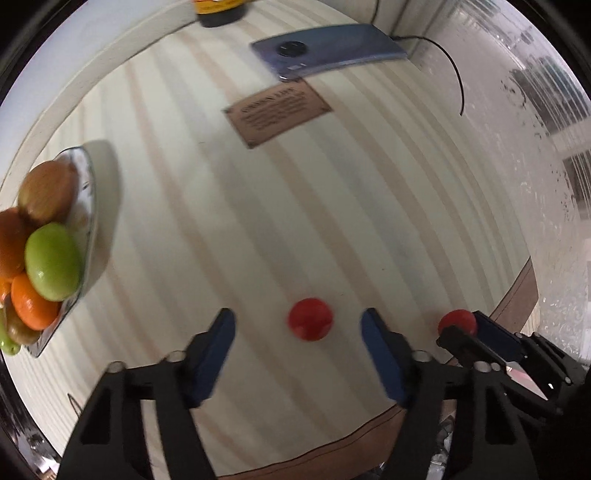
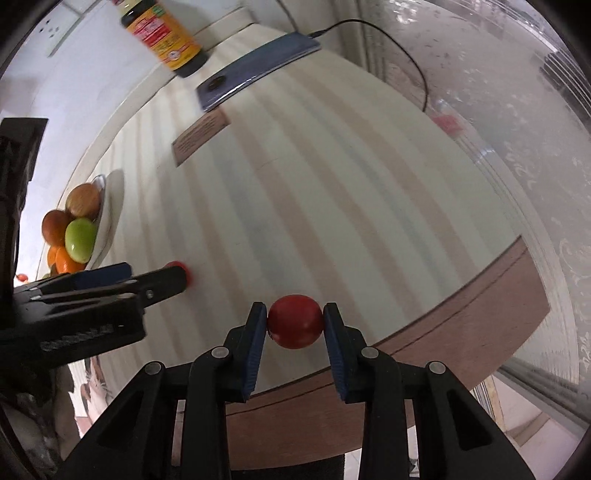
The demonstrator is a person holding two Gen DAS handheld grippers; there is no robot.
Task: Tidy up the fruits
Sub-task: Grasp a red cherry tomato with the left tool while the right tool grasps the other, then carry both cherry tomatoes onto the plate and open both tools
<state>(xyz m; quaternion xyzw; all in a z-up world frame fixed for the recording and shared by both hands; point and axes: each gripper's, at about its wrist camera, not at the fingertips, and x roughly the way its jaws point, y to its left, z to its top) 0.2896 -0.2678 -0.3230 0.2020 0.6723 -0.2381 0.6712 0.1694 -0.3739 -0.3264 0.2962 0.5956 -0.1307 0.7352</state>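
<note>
Right tool [image 2: 295, 325] was clenched on a red fruit [image 2: 294, 321], its two blue pads [image 2: 255, 347] pressed against the fruit's left and right sides, near the brown front edge of the counter [image 2: 332, 184]. From the left wrist view the same held fruit [image 1: 457, 322] showed only in part, at the tip of the right tool [image 1: 466, 330], low on the right.

Left tool [image 1: 297, 325] was released, with its blue fingers [image 1: 380, 354] spread wide to either side of a second red fruit [image 1: 310, 318] that lay on the counter [image 1: 258, 221] between them; neither finger touched it. In the right wrist view this left tool [image 2: 147, 275] reached in from the left edge, and the second red fruit [image 2: 177, 267] peeked out behind its tip.

Well to the left stood a plate [image 1: 86, 236] heaped with fruit: a green apple [image 1: 53, 262], an orange [image 1: 33, 306] beneath it, and a brownish-green fruit [image 1: 46, 192] above. The right wrist view showed the same plate [image 2: 103, 221] and green apple [image 2: 80, 238].

At the far end of the striped counter lay a blue phone [image 1: 328, 51] with a cable plugged in, a brown card [image 1: 277, 112] with blurred print just in front of it, and a dark bottle [image 2: 164, 33] with a yellow and red label near the wall.
</note>
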